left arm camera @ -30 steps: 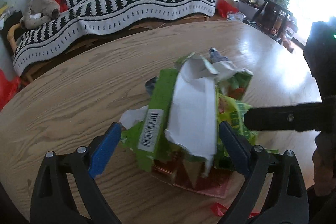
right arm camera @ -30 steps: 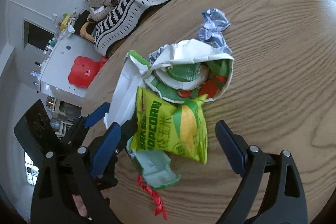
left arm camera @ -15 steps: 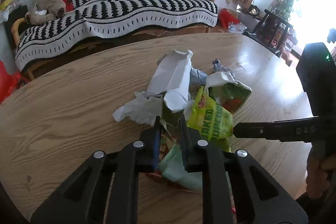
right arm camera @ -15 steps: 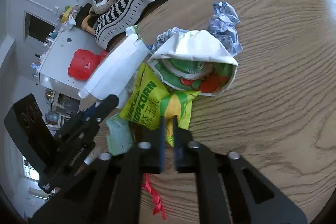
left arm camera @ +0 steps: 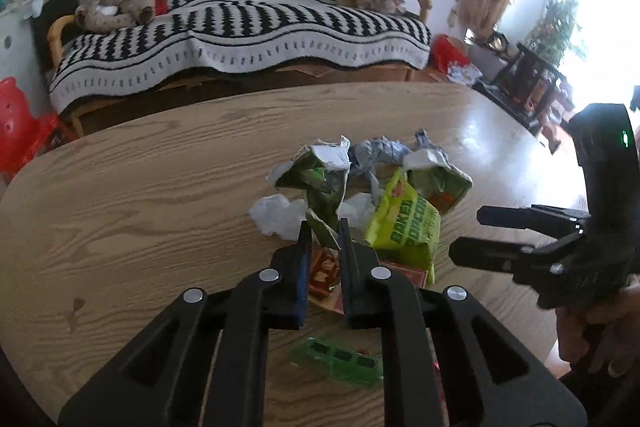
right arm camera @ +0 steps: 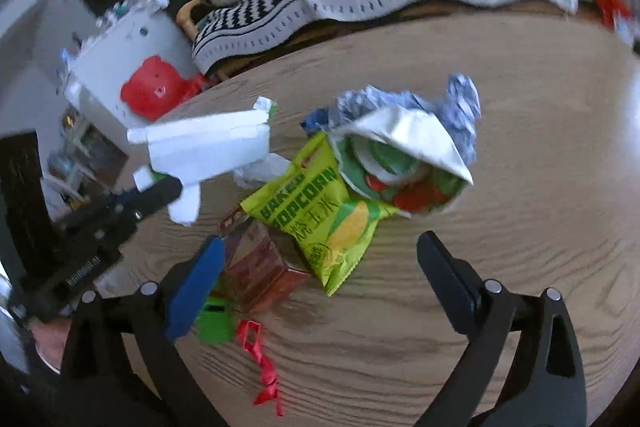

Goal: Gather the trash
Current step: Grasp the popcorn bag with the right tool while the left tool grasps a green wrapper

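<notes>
A trash pile lies on the wooden table (left arm camera: 140,195). My left gripper (left arm camera: 324,227) is shut on a torn green-and-white carton (left arm camera: 320,179) and holds it above the table; it shows in the right wrist view (right arm camera: 208,147) lifted at the left. My right gripper (right arm camera: 320,259) is open above a yellow-green popcorn bag (right arm camera: 320,211); the bag shows in the left wrist view (left arm camera: 404,227). Beside it lie a green-and-red snack bag (right arm camera: 404,163), blue crumpled foil (right arm camera: 460,99), a brown wrapper (right arm camera: 256,263), a green plastic piece (right arm camera: 214,323) and a red ribbon (right arm camera: 260,359).
A sofa with a black-and-white striped blanket (left arm camera: 240,27) stands behind the table. A red stool (right arm camera: 156,91) and a white cabinet (right arm camera: 120,55) stand at the left. White tissue (left arm camera: 276,219) lies in the pile. A dark chair (left arm camera: 528,83) is at the far right.
My left gripper shut on the carton and lifted it up and back. My right gripper shut over the popcorn bag, then opened again and drew back.
</notes>
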Available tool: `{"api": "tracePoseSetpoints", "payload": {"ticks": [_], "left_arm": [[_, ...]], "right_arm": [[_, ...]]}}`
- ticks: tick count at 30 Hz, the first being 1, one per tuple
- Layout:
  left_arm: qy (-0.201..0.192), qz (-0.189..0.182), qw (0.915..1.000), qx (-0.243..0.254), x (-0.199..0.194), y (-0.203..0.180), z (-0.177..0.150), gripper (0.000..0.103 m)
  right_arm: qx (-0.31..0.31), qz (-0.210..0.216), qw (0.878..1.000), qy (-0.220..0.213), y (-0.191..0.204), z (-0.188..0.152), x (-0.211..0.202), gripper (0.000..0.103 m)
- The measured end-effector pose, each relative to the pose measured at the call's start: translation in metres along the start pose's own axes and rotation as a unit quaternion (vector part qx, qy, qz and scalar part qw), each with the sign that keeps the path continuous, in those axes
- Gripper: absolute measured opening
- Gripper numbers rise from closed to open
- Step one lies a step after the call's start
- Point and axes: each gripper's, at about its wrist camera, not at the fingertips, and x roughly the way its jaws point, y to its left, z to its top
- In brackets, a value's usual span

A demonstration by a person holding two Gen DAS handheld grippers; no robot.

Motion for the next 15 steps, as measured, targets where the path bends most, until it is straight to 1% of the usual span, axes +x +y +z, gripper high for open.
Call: {"api": "tracePoseSetpoints", "payload": {"ticks": [3, 6, 8, 9, 10, 13, 15], "left_arm": [[-0.011, 0.001, 0.9998, -0.017, -0.01, 0.009, 0.001, 0.012], [-0.012, 0.0, 0.9996, -0.027, -0.012, 0.012, 0.001, 0.012], [-0.01, 0.001, 0.9995, -0.029, -0.012, 0.01, -0.001, 0.012], [-0.009, 0.0, 0.9995, -0.03, -0.011, 0.01, -0.001, 0.012], [-0.008, -0.001, 0.9995, -0.03, -0.01, 0.01, 0.0, 0.012], [-0.008, -0.003, 0.9994, -0.033, -0.01, 0.008, 0.003, 0.012], [-0.008, -0.003, 0.9996, -0.028, -0.009, 0.006, 0.003, 0.012]], "right_arm": [[-0.033, -0.021, 0.999, 0.006, 0.01, 0.0, 0.009, 0.088], [-0.077, -0.056, 0.995, 0.008, 0.019, 0.0, 0.023, 0.082], [-0.088, -0.058, 0.994, 0.013, 0.02, 0.002, 0.032, 0.072], [-0.089, -0.056, 0.994, 0.015, 0.02, 0.002, 0.037, 0.071], [-0.091, -0.06, 0.994, 0.014, 0.02, 0.003, 0.04, 0.066], [-0.099, -0.066, 0.993, 0.011, 0.02, 0.006, 0.048, 0.049], [-0.099, -0.063, 0.993, 0.013, 0.02, 0.006, 0.049, 0.048]]}}
